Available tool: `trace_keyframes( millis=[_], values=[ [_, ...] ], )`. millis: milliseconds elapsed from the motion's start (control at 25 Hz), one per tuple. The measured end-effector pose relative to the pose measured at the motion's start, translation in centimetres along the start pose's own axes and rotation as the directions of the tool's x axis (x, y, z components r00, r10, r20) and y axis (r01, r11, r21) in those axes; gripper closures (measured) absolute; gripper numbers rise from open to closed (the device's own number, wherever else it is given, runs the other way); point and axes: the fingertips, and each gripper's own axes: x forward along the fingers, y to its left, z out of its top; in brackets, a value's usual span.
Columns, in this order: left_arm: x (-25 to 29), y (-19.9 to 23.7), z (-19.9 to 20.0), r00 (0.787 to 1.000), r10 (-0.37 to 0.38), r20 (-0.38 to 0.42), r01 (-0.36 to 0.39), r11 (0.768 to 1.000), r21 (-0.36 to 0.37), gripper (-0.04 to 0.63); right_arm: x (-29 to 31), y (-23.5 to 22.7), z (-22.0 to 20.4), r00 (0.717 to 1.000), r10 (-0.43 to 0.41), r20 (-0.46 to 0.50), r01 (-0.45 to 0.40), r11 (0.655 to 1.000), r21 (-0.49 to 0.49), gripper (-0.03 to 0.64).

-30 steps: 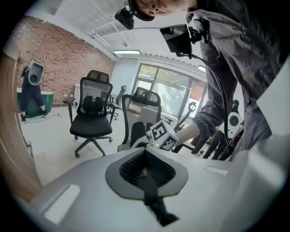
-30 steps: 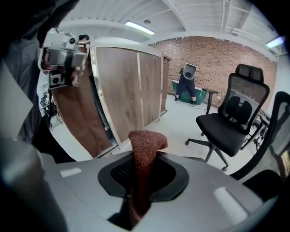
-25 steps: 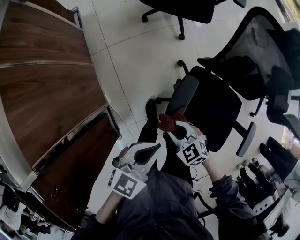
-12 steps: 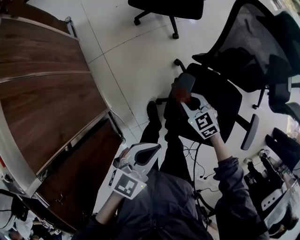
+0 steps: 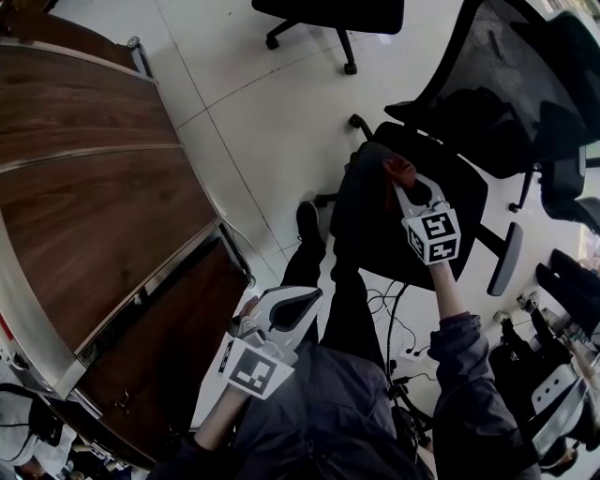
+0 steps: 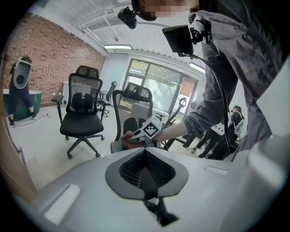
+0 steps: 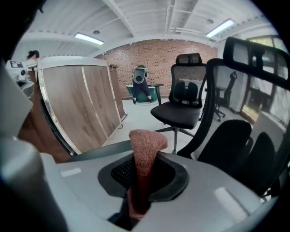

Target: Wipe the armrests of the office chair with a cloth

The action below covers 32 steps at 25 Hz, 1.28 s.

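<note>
Reddish cloth (image 7: pixel 145 149) pinched in right gripper (image 5: pixel 405 187), over office chair (image 5: pixel 441 103) | left gripper (image 5: pixel 292 305) closed, empty | wooden table (image 5: pixel 94 187) left, spare chair (image 5: pixel 328 14) beyond | white tiled floor (image 5: pixel 272 112), brick wall (image 7: pixel 149 54)

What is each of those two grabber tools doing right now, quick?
Left gripper: closed, nothing between its jaws.
Right gripper: closed on the reddish cloth.

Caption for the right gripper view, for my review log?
Right gripper shut on a reddish cloth at a dark armrest, wooden table left, office chair behind.
</note>
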Motion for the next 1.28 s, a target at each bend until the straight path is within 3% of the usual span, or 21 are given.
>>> trace_keyframes(
  millis=[280, 520, 840, 1040, 1280],
  values=[
    [0.1, -0.5, -1.0, 1.0, -0.003, -0.019, 0.002, 1.0, -0.01, 0.58, -2.3, 5.2, -7.1, 0.994, 0.08, -0.074, -0.074, 0.994, 0.083, 0.557],
    [0.4, -1.1, -1.7, 0.999, 0.001, -0.044, -0.002, 1.0, -0.017, 0.58, 1.9, 4.4, -10.4, 0.989, 0.096, -0.112, -0.079, 0.987, 0.141, 0.557],
    [0.3, -1.5, -3.1, 0.995, 0.013, -0.095, -0.015, 1.0, -0.02, 0.58, 9.7, 2.9, -12.5, 0.982, 0.096, -0.165, -0.065, 0.981, 0.185, 0.557],
    [0.9, -2.3, -2.7, 0.997, 0.013, -0.072, -0.016, 0.999, -0.035, 0.58, 11.4, 3.2, -14.3, 0.974, 0.107, -0.199, -0.054, 0.966, 0.254, 0.557],
    [2.0, -2.4, -1.8, 0.997, 0.0, -0.082, -0.002, 1.0, -0.027, 0.58, 9.4, 2.9, -12.1, 0.982, 0.146, -0.121, -0.116, 0.966, 0.231, 0.557]
  ],
)
